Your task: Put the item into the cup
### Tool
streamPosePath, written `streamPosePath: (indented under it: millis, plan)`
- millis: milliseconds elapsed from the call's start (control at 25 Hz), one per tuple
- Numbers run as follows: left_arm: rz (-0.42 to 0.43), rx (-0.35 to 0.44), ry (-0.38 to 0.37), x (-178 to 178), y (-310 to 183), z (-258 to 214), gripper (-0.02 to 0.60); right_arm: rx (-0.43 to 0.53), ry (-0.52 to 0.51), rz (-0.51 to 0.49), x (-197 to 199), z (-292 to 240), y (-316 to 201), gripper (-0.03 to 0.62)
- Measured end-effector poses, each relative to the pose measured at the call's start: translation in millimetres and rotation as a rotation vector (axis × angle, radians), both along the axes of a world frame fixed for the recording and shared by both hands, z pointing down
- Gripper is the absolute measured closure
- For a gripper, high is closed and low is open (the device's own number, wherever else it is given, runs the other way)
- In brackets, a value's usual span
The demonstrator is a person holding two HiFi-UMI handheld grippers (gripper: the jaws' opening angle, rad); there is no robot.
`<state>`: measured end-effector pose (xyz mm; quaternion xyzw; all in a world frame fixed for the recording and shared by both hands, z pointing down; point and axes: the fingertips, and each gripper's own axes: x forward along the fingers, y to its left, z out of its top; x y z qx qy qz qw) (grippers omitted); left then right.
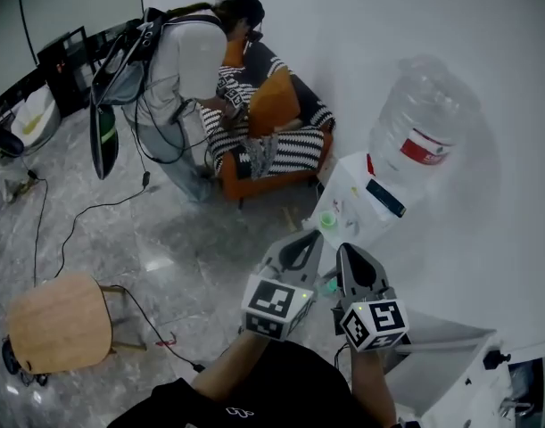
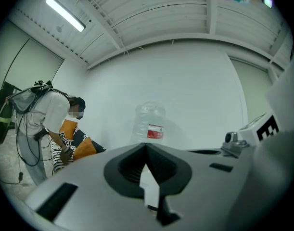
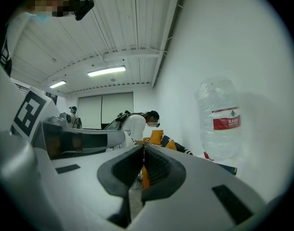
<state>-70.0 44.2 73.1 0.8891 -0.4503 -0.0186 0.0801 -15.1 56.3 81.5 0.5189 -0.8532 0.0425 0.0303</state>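
Note:
Both grippers are held close in front of my body, side by side and pointing at a white water dispenser (image 1: 357, 199). The left gripper (image 1: 309, 239) is shut with nothing between its jaws; its tips (image 2: 147, 147) meet in its own view. Beside it, the right gripper (image 1: 344, 250) is also shut and empty, its tips (image 3: 144, 149) closed together. A small green cup-like thing (image 1: 327, 220) sits on the dispenser's front, just beyond both tips. I cannot make out any loose item. A big clear water bottle (image 1: 424, 119) (image 2: 149, 121) (image 3: 219, 119) tops the dispenser.
A person (image 1: 187, 78) bends over an armchair (image 1: 272, 141) with striped and orange cushions at the back. A round wooden stool (image 1: 58, 321) and cables (image 1: 94, 208) lie on the marble floor at left. A white wall runs along the right, with white furniture (image 1: 450, 364) at lower right.

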Motion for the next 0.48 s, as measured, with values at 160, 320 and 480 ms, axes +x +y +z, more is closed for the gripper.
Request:
streamPosePath:
  millis: [160,320,480]
  plan:
    - [0.028,-0.01,0.004,3,-2,4,0.568,-0.006,0.007,0.021,2,3,-1,0.584]
    - [0.049,-0.027,0.01,9,-5,12,0.568,-0.021,0.023,0.047,10,9,-1,0.584]
    - [0.067,-0.037,0.017,11,-4,16,0.568,-0.034,0.038,0.066,12,13,2,0.583]
